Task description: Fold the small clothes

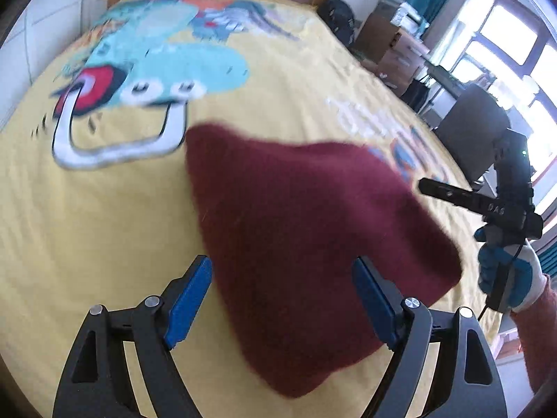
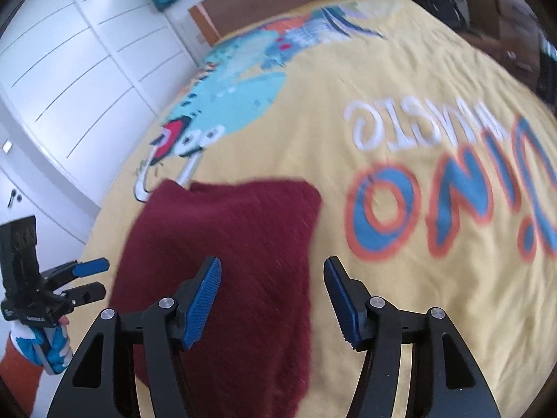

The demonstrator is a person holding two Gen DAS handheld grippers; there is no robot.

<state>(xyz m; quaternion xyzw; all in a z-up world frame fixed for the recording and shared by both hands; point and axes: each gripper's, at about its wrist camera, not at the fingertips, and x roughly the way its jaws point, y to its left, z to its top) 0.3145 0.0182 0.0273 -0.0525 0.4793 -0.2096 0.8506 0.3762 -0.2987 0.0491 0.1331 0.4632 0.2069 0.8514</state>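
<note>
Left wrist view has your left gripper (image 1: 282, 299) hanging over a maroon knit garment (image 1: 296, 244), fingers (image 1: 189, 299) spread wide, gripping nothing. The garment lies flat on the yellow bedspread (image 1: 104, 226), folded into a rough wedge shape, and its near part runs between and under the two blue pads without either one pressing on it. Off to the right you can see your right gripper (image 1: 449, 193) held in a gloved hand (image 1: 511, 278), up near the garment's right edge, not touching it as far as I can tell.

From the right wrist camera, your right gripper (image 2: 273, 299) is also parted, nothing pinched. The left blue pad sits over the maroon cloth, the right one over bare yellow bedspread (image 2: 417, 313). The garment (image 2: 226, 237) stretches away toward the cartoon dinosaur print (image 2: 222, 104), with the big "DINO" lettering (image 2: 452, 202) just beside it on the right. Everything's a bit motion-blurred.
</note>
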